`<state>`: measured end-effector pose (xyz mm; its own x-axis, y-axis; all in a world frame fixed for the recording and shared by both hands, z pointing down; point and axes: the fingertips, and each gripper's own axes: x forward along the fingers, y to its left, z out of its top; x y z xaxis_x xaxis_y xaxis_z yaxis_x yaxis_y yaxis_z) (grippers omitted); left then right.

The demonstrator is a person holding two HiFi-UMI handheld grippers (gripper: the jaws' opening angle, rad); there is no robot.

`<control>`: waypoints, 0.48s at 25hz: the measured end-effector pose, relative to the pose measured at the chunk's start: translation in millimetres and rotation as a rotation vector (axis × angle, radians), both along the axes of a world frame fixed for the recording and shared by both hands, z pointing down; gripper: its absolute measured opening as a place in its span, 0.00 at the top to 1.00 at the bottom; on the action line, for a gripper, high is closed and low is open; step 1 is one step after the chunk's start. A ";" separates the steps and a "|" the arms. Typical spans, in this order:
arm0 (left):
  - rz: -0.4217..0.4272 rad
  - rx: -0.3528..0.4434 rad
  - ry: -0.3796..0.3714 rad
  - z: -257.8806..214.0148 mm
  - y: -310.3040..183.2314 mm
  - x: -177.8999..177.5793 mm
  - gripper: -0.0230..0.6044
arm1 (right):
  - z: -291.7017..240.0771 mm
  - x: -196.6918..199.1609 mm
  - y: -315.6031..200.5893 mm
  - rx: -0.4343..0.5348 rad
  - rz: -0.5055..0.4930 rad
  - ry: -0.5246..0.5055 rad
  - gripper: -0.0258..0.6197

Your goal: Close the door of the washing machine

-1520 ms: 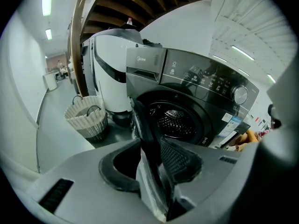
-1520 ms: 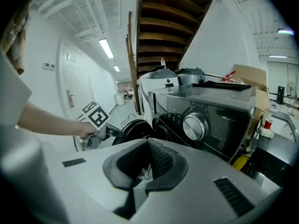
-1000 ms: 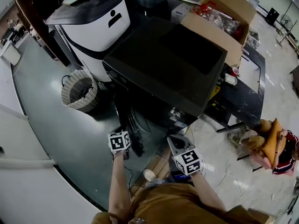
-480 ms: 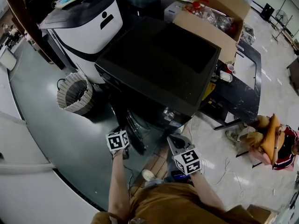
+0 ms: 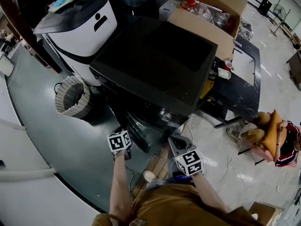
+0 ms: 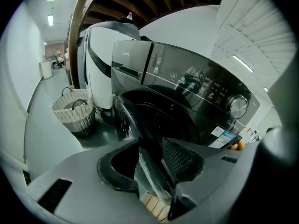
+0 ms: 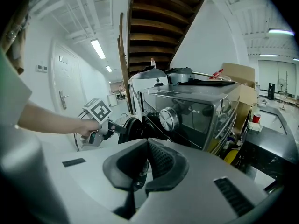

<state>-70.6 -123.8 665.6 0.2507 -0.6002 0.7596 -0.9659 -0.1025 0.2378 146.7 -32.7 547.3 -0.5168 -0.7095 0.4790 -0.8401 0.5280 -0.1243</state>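
The black front-loading washing machine [image 5: 155,65] fills the middle of the head view, and its round door [image 5: 139,135] stands ajar at the front. My left gripper [image 5: 125,147] is at the door's free edge. In the left gripper view the door's rim [image 6: 133,125] runs between the jaws of the left gripper [image 6: 150,146], which are opening, with a gap at the pads. The drum opening [image 6: 159,120] is dark behind it. My right gripper [image 5: 175,141] hovers right of the door, below the control panel, shut on nothing [image 7: 147,143]. It looks at the dial [image 7: 168,119] and the door [image 7: 127,129].
A wicker basket [image 5: 71,98] stands left of the machine beside a white appliance [image 5: 77,27]. A cardboard box [image 5: 207,18] and a black table [image 5: 242,91] are on the right. A seated person [image 5: 273,142] is at the far right. Cables lie on the floor.
The machine has drifted up and left in the head view. Both grippers sit at about the same spots, and the left one stays at the door's edge.
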 end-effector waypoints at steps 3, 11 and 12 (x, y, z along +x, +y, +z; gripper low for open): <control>0.001 -0.002 0.011 0.6 -3.8 6.2 0.68 | 1.3 5.1 -1.5 -0.006 0.010 0.003 0.94; 0.005 0.007 0.047 1.1 -15.7 23.4 0.66 | 4.3 21.6 -5.6 -0.011 0.045 0.003 0.94; 0.005 0.006 0.051 0.9 -17.1 24.9 0.66 | 5.2 23.2 -5.7 -0.014 0.048 0.003 0.94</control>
<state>-45.7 -140.9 666.6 0.2919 -0.6031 0.7424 -0.9520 -0.1083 0.2863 169.8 -38.3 552.6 -0.4805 -0.7270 0.4905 -0.8650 0.4849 -0.1287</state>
